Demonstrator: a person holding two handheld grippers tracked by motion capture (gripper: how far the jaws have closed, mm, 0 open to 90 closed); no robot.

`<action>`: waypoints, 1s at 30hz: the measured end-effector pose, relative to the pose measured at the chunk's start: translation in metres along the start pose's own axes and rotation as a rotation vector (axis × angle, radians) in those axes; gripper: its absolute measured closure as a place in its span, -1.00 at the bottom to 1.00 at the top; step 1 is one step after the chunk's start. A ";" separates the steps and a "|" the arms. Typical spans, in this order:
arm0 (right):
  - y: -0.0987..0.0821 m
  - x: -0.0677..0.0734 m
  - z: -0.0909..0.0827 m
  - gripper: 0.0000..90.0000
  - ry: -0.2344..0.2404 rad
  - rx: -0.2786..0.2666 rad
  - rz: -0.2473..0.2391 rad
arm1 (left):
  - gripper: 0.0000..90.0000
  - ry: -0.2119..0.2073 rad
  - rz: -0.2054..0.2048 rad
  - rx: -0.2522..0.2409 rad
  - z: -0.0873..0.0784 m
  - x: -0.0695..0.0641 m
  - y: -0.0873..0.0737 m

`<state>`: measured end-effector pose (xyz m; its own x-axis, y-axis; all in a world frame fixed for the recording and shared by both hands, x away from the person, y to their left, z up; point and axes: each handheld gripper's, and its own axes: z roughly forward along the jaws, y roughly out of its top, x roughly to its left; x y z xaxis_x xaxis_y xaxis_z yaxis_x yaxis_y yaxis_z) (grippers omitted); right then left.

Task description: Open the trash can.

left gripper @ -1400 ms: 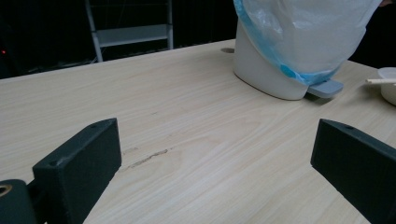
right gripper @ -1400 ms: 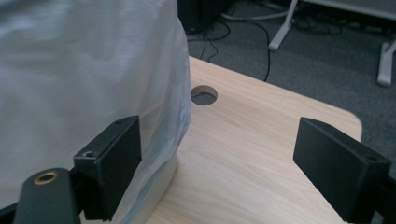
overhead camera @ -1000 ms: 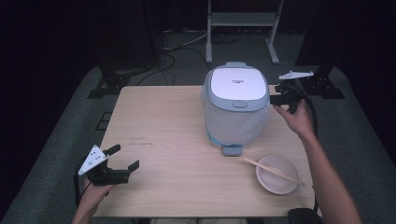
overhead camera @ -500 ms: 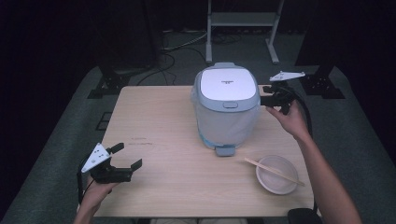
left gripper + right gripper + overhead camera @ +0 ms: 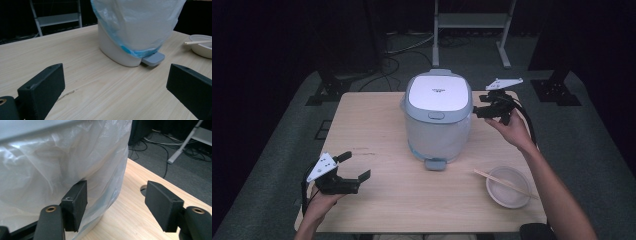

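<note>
A white rice cooker (image 5: pixel 438 117) wrapped in clear plastic (image 5: pixel 50 170) stands on the wooden table (image 5: pixel 377 130), tilted toward the left. My right gripper (image 5: pixel 479 111) is open at the cooker's right side, one jaw pressed against the plastic (image 5: pixel 140 22) and the other free in the air. My left gripper (image 5: pixel 357 167) rests open near the table's front left corner, well apart from the cooker, its jaws empty. A grey tab (image 5: pixel 153 58) sticks out at the cooker's base.
A white bowl (image 5: pixel 508 186) with chopsticks (image 5: pixel 502 182) across it sits at the front right, also seen as a bowl (image 5: pixel 202 46) beyond the left jaws. A metal stand (image 5: pixel 472 25) and cables (image 5: pixel 160 145) lie on the floor behind the table.
The rice cooker has slid left toward the table's middle, pushed by my right gripper, which followed it leftward. The left gripper has barely moved.
</note>
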<state>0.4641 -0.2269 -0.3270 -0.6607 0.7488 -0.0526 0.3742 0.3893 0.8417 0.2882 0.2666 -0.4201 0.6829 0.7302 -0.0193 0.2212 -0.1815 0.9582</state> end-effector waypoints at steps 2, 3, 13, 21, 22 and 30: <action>0.001 0.001 0.001 -0.42 0.011 0.003 -0.001 | -0.98 -0.011 0.003 0.002 0.004 -0.002 0.001; 0.000 0.000 0.001 -0.47 0.019 0.005 0.004 | -0.98 -0.011 0.003 0.002 0.004 -0.002 0.001; -0.014 -0.010 -0.024 -0.66 0.049 0.016 0.048 | -0.92 -0.072 0.027 0.034 0.034 -0.019 0.007; -0.032 -0.011 -0.055 -0.67 0.070 0.009 0.070 | -0.71 -0.147 0.051 0.078 0.064 -0.039 0.012; -0.034 -0.012 -0.059 -0.67 0.073 0.007 0.072 | -0.71 -0.153 0.051 0.082 0.068 -0.042 0.013; -0.044 -0.010 -0.089 -0.69 0.095 -0.022 0.072 | -0.41 -0.212 0.056 0.107 0.096 -0.060 0.014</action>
<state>0.3964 -0.2988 -0.3160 -0.6918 0.7197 0.0587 0.4094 0.3239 0.8529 0.3176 0.1570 -0.4329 0.8244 0.5647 -0.0376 0.2439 -0.2946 0.9240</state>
